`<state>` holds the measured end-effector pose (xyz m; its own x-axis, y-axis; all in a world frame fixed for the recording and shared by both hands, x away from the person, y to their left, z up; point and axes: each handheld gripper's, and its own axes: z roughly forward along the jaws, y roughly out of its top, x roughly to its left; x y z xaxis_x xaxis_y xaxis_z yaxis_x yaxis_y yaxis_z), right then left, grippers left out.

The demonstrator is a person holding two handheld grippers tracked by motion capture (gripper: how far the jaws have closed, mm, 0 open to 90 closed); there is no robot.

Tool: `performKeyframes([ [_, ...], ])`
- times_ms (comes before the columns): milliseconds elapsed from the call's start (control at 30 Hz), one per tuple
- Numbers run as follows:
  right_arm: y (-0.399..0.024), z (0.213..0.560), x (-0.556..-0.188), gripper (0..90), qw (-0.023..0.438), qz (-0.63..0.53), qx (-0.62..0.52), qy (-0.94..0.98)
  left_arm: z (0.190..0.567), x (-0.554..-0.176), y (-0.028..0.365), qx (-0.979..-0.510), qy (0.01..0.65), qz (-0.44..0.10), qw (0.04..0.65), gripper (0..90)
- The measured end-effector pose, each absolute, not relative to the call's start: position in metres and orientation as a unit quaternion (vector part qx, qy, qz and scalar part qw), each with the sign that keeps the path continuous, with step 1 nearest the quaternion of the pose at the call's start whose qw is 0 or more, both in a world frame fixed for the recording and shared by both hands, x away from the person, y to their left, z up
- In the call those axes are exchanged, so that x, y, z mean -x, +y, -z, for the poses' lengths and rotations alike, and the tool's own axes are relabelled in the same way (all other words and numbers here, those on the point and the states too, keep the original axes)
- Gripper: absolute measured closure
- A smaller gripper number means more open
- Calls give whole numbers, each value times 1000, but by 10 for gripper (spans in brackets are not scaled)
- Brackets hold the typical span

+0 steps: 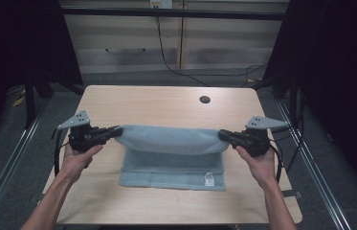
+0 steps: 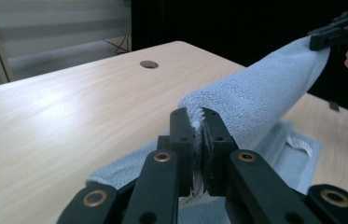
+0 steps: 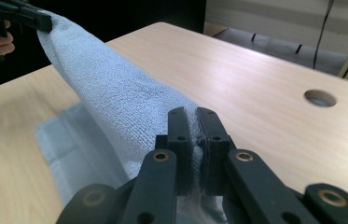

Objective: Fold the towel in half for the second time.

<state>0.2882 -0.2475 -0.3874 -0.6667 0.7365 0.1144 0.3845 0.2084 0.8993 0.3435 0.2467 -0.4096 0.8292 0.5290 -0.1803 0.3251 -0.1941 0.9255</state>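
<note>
A light blue towel (image 1: 171, 143) hangs stretched between both grippers above the wooden table (image 1: 166, 103), its lower part lying flat on the tabletop with a white label (image 1: 209, 179) near the front right corner. My left gripper (image 1: 117, 132) is shut on the towel's left upper corner; in the left gripper view the cloth (image 2: 251, 98) is pinched between the jaws at my left gripper (image 2: 198, 122). My right gripper (image 1: 223, 134) is shut on the right upper corner; the right gripper view shows the towel (image 3: 111, 98) clamped in my right gripper (image 3: 193, 121).
A round cable hole (image 1: 205, 99) sits at the back right of the table. Metal rails run along both sides of the table, and a cabinet with a hanging cable (image 1: 164, 48) stands behind. Bare wood lies behind and in front of the towel.
</note>
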Motion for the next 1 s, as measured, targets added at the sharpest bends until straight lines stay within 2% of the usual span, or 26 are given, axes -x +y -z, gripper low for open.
performKeyframes([
  [300,-243,433,-249,819,136,-505,-375,766,443,-309,254,-781,285,-70,551,841],
  [467,-243,461,-229,798,106,-492,-383,775,467,-288,254,-805,285,-55,518,833],
  [600,-245,473,-217,741,94,-488,-389,775,474,-278,255,-815,282,-37,505,800],
  [667,-247,471,-214,677,95,-495,-396,768,471,-273,257,-817,276,-37,505,787],
  [767,-252,462,-209,556,108,-517,-406,745,469,-265,262,-814,277,-35,508,682],
  [867,-257,454,-201,521,140,-517,-420,733,467,-257,270,-809,279,-35,517,638],
  [1000,-266,454,-191,488,165,-517,-441,715,469,-251,282,-792,322,-63,515,503],
])
